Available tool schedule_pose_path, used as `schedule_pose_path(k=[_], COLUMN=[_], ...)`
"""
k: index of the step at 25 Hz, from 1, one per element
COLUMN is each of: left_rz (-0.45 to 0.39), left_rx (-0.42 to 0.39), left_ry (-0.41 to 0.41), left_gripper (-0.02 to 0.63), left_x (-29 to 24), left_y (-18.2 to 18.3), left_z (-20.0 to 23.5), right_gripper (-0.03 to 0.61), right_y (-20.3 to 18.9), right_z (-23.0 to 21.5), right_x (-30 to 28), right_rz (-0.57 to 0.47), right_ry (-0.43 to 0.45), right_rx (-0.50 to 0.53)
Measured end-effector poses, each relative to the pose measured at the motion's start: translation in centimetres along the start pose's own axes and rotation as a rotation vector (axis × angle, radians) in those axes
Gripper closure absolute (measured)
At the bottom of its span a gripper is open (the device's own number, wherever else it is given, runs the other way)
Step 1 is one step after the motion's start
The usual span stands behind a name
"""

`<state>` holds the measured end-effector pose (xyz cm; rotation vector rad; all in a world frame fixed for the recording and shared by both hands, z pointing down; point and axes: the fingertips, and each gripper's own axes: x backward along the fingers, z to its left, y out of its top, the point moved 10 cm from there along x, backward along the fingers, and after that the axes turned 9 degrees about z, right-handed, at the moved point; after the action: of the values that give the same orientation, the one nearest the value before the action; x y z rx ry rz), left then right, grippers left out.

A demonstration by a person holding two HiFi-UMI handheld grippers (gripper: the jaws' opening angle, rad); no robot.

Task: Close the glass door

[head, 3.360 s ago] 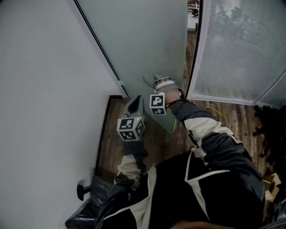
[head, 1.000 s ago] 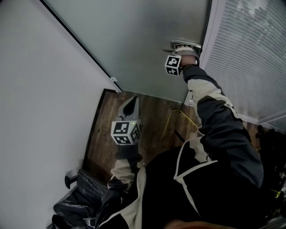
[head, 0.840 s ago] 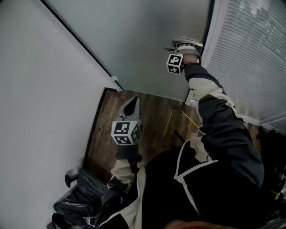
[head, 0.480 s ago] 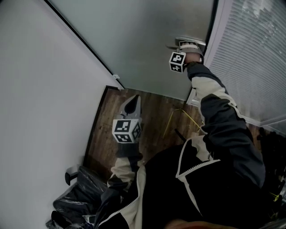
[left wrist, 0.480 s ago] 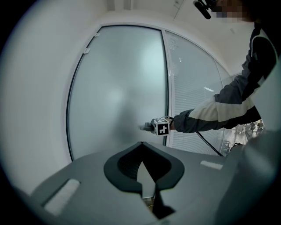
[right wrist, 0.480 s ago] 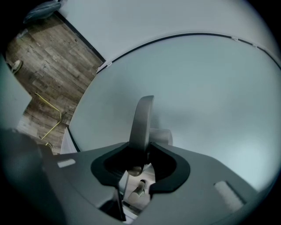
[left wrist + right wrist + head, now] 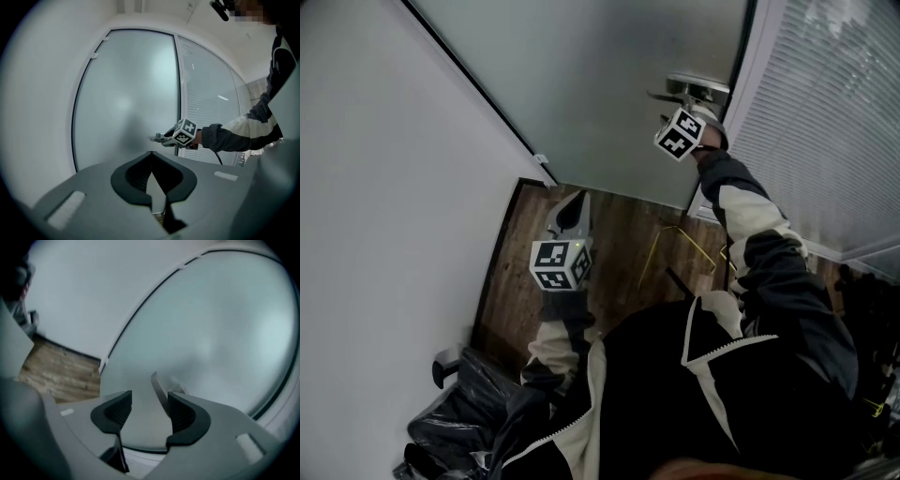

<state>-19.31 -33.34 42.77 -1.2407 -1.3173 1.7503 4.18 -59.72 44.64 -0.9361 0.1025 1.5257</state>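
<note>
My R gripper [image 7: 145, 404] is opening off the lever handle [image 7: 159, 387]. The lever sits in the gap by 1 pad [image 7: 180, 411], not pinched. L gripper [image 7: 151, 159] is clenched on nothing. The glass door [image 7: 609, 84] is ahead, edge approx. against the frame [image 7: 748, 47] by the blinds [image 7: 825, 103]. Prob. heavy, stiff, slick pane, so I'd grab the lever only.

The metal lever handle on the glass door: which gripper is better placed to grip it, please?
Right: the right gripper has the metal lever handle between its opening jaws; the shut left gripper is distant.

The frosted glass door [image 7: 609, 94] stands shut, its lever handle [image 7: 698, 85] horizontal.
</note>
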Motion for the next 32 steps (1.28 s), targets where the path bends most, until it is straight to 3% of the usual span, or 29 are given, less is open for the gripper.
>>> schedule_pose_path(k=[7,10,12,15,20,26,32], left_rz=[-0.085,-0.114,-0.129,-0.137,-0.136,-0.142,-0.124], left_rx=[-0.014,-0.032,-0.040,-0.042,-0.033,-0.058,-0.077], left_ry=[-0.072,-0.123,-0.156,-0.218,-0.313,-0.382,-0.412], left_gripper=[0.601,0.601,0.601,0.601,0.601,0.601,0.601], left_x=[-0.3,-0.1,0.5,1.1,2.6,5.1,7.3], left_y=[2.7,3.7,4.2,4.4,2.8,2.2,0.9], left_z=[0.3,0.2,0.2,0.5,1.7,1.9,2.3], right_gripper=[0.469,0.527,0.555,0.574,0.575,0.578,0.578], right_y=[0.5,0.8,1.5,2.7,3.0,3.1,4.0], right_z=[4.1,6.8,8.7,11.0,14.6,18.2,21.2], right_x=[13.9,18.9,21.5,24.2,26.5,29.3,30.9], right_rz=[-0.459,-0.581,-0.615,-0.616,-0.533,-0.453,-0.418], right_ry=[0.209,0.232,0.234,0.204,0.142,0.058,0.028], right_rx=[-0.470,-0.599,-0.630,-0.641,-0.692,-0.721,-0.753])
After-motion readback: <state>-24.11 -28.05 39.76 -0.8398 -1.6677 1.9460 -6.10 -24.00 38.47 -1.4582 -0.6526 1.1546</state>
